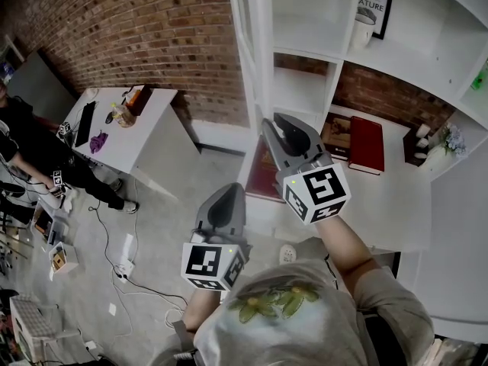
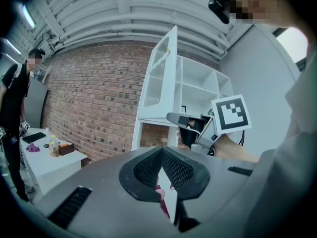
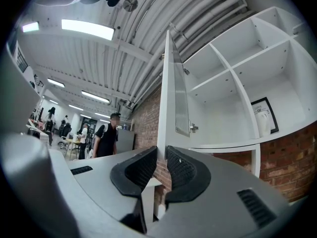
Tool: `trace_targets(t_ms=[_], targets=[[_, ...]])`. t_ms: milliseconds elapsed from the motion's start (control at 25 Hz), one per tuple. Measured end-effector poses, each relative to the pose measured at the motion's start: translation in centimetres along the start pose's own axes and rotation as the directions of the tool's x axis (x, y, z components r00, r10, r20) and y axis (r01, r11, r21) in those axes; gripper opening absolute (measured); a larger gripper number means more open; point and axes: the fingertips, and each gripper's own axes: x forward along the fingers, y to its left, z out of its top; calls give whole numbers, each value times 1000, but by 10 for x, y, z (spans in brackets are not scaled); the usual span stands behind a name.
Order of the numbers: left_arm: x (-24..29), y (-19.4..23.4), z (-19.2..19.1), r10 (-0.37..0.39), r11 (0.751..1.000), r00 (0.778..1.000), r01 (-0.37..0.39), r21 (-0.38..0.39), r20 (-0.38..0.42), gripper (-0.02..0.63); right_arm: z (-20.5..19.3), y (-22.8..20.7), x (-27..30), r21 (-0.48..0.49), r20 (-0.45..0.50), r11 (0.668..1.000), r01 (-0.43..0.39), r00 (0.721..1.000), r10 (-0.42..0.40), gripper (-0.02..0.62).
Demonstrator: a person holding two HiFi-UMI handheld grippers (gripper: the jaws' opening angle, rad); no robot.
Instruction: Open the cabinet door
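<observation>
Looking down: grey floor [image 1: 160, 227], a brick wall [image 1: 137, 29] along the back, and a white cabinet [image 1: 305, 52] set against it. Under its shelves a white counter [image 1: 396, 197] carries a red book [image 1: 366, 145] lying flat, with darker books just beside it. A mug [image 1: 364, 23] and a framed print [image 1: 377, 8] stand in a compartment above.

The door [image 3: 167, 93] is swung well out from the cabinet, edge-on in the right gripper view, its ribbed pane on the shelf side. The right tool [image 3: 161, 155] is clamped on that door's free edge near its lower end, one pad on each face. The left tool [image 2: 162, 155] is clenched on nothing, pads meeting at the tips. It sits below and left of the right one, apart from the door.

Off to the left, a far counter [image 1: 145, 139] juts out from the brick, with a box [image 1: 139, 101] and a purple cloth [image 1: 97, 141] on top. A person [image 1: 23, 151] in black stands beside it. Between far counter and cabinet lies an open stretch of floor, on the door's outer side. Cables and a power strip [image 1: 122, 267] trail across the floor nearer the far counter. Overhead, white pipes [image 3: 198, 14] run along the ceiling.
</observation>
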Motion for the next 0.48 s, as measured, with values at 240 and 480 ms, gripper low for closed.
trace_targets(t_ms=[240,480], targets=[[-8,4,-1,23,1000,1000,-23,-4,-5,9,-1,9,4,4,1,1000,-27,1000,27,72],[-16,11,1,49,999,999,-49,-8,6,9,-1,21,11,7,3,999,-49,999,49,72]])
